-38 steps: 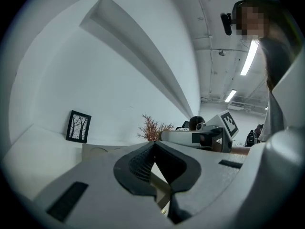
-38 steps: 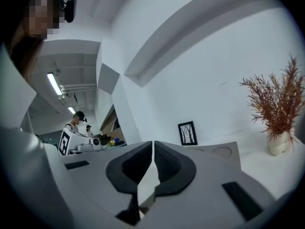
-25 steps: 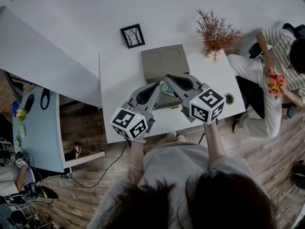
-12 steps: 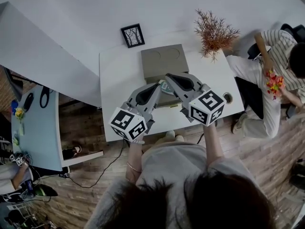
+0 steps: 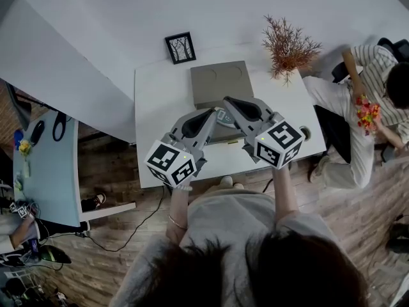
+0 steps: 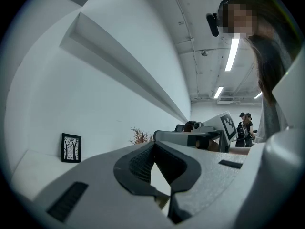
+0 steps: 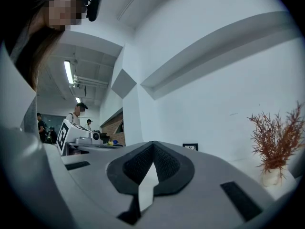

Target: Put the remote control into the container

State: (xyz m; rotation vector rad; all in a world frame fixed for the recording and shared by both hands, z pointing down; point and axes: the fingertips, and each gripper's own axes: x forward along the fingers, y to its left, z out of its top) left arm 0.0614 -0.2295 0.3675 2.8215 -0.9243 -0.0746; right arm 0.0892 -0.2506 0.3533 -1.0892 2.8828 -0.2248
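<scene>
Hardly anything moved. Left gripper (image 5: 212, 112) and right gripper (image 5: 227, 102) still meet over box (image 5: 220, 82) on desk (image 5: 160, 107), fingers pressed together, empty. Remote (image 5: 221, 116) lies btwn tips, prob. in box's near half; tips close to nudge it.

On the table (image 5: 160, 107) at frame centre sits the container (image 5: 220, 82), with the picture frame (image 5: 179, 47) to its upper left and the dried plant (image 5: 289, 43) to its upper right. The left gripper (image 5: 213, 113) and the right gripper (image 5: 226, 101) converge over its lower edge.
</scene>
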